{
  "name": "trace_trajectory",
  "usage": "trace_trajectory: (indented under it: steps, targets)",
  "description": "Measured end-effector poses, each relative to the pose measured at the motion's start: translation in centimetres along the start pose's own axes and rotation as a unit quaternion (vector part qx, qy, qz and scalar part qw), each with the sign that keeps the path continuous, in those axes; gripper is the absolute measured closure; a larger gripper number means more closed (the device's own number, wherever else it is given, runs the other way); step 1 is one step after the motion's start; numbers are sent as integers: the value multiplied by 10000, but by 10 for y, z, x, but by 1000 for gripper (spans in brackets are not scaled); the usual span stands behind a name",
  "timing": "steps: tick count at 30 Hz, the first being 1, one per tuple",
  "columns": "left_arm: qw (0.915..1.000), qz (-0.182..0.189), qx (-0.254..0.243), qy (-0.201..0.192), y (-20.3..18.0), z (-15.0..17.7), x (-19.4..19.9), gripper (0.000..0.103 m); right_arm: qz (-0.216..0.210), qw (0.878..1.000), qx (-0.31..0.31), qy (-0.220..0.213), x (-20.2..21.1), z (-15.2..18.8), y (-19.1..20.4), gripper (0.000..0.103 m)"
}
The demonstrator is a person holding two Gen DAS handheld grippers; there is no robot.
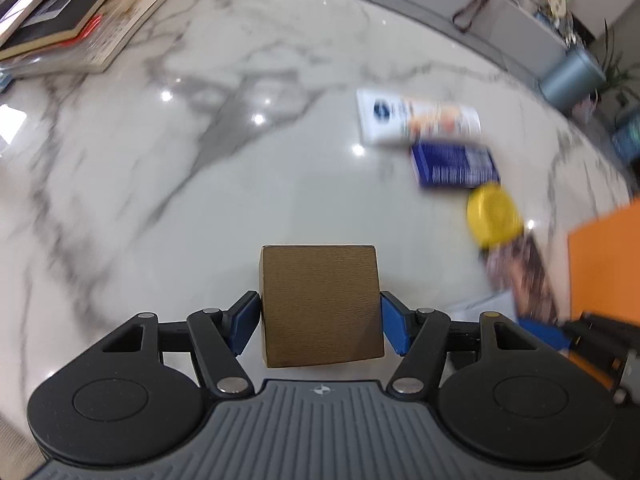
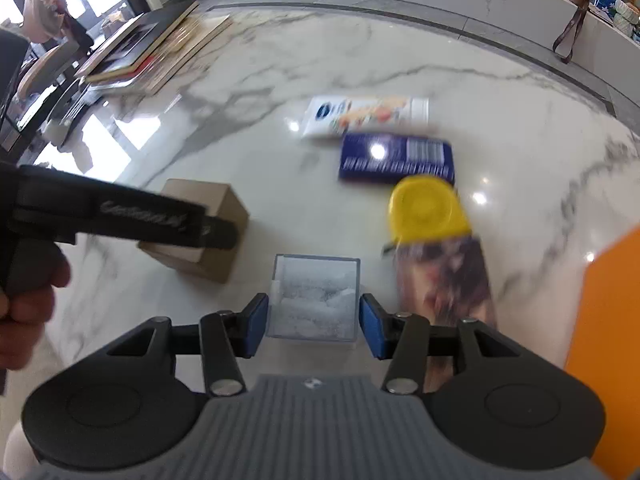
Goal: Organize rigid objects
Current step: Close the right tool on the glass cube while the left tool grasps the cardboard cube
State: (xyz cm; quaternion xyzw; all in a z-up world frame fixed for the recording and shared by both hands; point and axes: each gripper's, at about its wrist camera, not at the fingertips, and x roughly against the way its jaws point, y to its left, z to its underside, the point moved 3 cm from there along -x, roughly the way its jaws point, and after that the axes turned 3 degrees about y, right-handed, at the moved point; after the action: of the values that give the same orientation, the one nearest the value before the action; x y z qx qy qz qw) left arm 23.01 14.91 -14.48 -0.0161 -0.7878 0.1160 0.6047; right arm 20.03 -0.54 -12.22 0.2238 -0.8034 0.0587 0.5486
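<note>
A brown block [image 1: 320, 280] stands on the white marble table [image 1: 160, 160]. My left gripper [image 1: 320, 312] is shut on it, one blue pad against each side. The right wrist view shows the same block [image 2: 224, 208] at the left, partly behind the left tool's black body, with a hand [image 2: 24, 308] on that tool. My right gripper [image 2: 314, 316] is shut on a small clear box [image 2: 316, 288] with white contents, and its pads touch both side walls. Both grippers point steeply down at the table.
Beyond the clear box lie a white tube [image 2: 368, 118], a dark blue packet [image 2: 396, 160] and a yellow-lidded canister [image 2: 428, 208] on its side. An orange surface [image 2: 608, 320] fills the right edge. A stack of books [image 1: 80, 12] sits at the far left.
</note>
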Motion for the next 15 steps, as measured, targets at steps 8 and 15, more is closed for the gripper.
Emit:
trace_trajectory:
  steps: [8, 15]
  targets:
    - [9984, -254, -371, 347, -10, 61, 10, 33, 212, 9997, 39, 64, 21, 59, 12, 52]
    - [9991, -382, -176, 36, -14, 80, 14, 27, 239, 9995, -171, 62, 29, 81, 6, 47]
